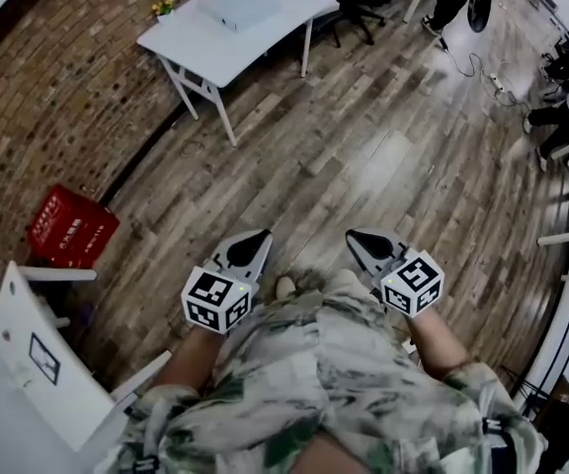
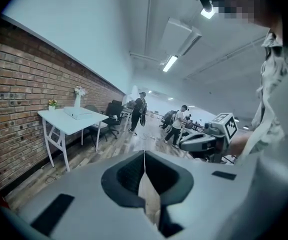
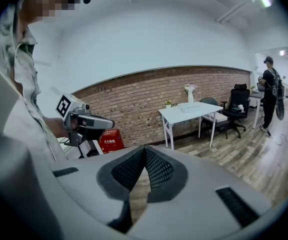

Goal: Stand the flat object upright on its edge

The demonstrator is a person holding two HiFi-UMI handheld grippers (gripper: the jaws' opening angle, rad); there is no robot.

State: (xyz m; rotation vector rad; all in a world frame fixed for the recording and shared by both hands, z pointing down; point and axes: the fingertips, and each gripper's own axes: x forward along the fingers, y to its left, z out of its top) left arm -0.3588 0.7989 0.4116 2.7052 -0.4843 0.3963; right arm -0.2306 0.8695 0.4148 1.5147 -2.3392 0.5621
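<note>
A flat white box (image 1: 237, 8) lies on a white table (image 1: 186, 42) by the brick wall, far from both grippers; it also shows as the box (image 2: 76, 114) and the box (image 3: 189, 108). My left gripper (image 1: 257, 237) and right gripper (image 1: 358, 235) are held side by side close to the body, high over the wooden floor. Both are shut with nothing between the jaws. The left gripper's own view shows its jaws (image 2: 144, 154) meeting on a thin line. The right gripper (image 3: 145, 151) looks the same.
A red crate (image 1: 70, 227) stands against the brick wall at the left. A white desk (image 1: 28, 363) fills the lower left corner. Office chairs (image 3: 239, 101) and a standing person (image 3: 270, 91) are beyond the table. Cables lie on the floor (image 1: 383, 146) at the far right.
</note>
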